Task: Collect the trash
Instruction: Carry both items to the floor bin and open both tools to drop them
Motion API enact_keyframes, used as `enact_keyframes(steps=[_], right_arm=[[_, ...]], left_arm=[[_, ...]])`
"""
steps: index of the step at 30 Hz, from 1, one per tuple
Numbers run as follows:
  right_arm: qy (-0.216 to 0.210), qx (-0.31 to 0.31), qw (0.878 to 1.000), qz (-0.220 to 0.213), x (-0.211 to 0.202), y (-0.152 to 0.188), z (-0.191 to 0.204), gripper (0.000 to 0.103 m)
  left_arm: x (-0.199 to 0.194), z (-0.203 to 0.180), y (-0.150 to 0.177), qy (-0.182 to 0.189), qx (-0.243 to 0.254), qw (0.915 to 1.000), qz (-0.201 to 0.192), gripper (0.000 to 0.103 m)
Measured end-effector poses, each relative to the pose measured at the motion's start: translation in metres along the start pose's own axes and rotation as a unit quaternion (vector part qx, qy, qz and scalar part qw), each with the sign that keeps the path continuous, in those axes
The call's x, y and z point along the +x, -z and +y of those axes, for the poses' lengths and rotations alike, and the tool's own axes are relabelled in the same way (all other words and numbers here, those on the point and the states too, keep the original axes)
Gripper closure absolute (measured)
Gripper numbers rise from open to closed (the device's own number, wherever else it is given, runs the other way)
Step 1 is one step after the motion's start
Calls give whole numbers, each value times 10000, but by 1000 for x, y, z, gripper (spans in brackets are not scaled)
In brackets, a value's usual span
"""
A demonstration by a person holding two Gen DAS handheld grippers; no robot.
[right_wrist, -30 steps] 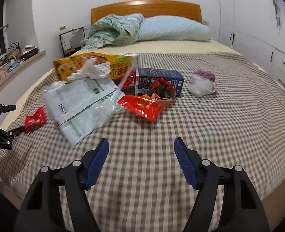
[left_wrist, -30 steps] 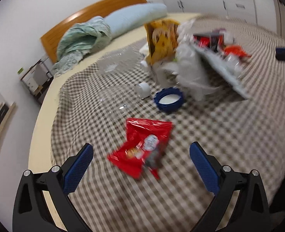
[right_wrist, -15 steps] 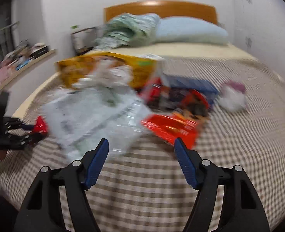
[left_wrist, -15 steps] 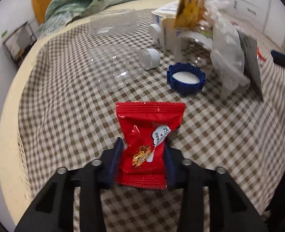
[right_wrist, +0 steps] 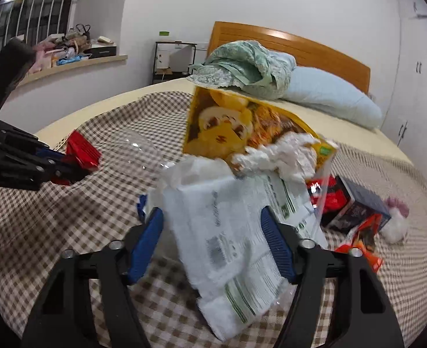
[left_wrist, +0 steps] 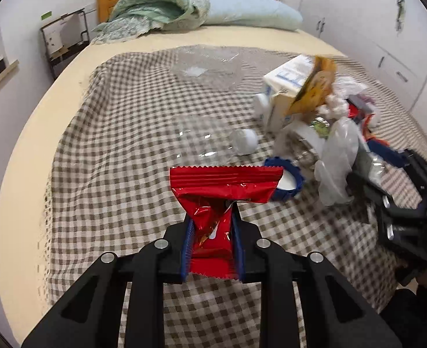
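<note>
Red snack wrapper [left_wrist: 213, 200] is light and crinkly, squeezed in the closing left tongs [left_wrist: 213, 240]. Right tongs [right_wrist: 213, 243] are closing around the soft white bag [right_wrist: 228, 232], not pinching yet.

- The left gripper [left_wrist: 213, 232] is closing its jaws on the red snack wrapper [left_wrist: 223, 187].
- The blue lid [left_wrist: 293, 181] is lying just behind the wrapper on the checked bed [left_wrist: 112, 156].
</note>
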State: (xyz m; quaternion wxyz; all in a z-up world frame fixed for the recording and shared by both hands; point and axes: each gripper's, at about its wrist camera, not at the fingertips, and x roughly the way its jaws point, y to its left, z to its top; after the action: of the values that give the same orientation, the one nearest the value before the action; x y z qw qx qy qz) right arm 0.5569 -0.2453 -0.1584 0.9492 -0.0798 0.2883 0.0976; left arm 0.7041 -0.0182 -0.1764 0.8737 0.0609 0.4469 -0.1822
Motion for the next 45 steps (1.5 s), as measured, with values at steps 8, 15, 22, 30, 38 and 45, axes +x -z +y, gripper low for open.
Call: enact_keyframes(steps=[8, 15, 22, 30, 38, 45], right_arm=[[448, 800, 9957, 160, -43, 19, -58, 80], [341, 1472, 9879, 344, -49, 27, -100, 101], [-78, 1852, 9814, -509, -114, -10, -114, 102], [-52, 2183, 9685, -1200, -219, -2, -126, 102], [688, 2226, 9652, -1191, -349, 67, -152, 102], [1307, 2457, 9597, -390, -405, 188, -188, 102]], left_arm=[[-28, -27, 7, 51, 190, 9997, -147, 82], [-66, -41, 3, 0, 137, 9994, -324, 82], [-110, -56, 0, -135, 88, 9981, -588, 82], [-158, -94, 19, -91, 88, 9969, -779, 82], [-201, -200, 53, 881, 85, 9927, -815, 82], [-183, -339, 93, 1569, 547, 9860, -144, 82]])
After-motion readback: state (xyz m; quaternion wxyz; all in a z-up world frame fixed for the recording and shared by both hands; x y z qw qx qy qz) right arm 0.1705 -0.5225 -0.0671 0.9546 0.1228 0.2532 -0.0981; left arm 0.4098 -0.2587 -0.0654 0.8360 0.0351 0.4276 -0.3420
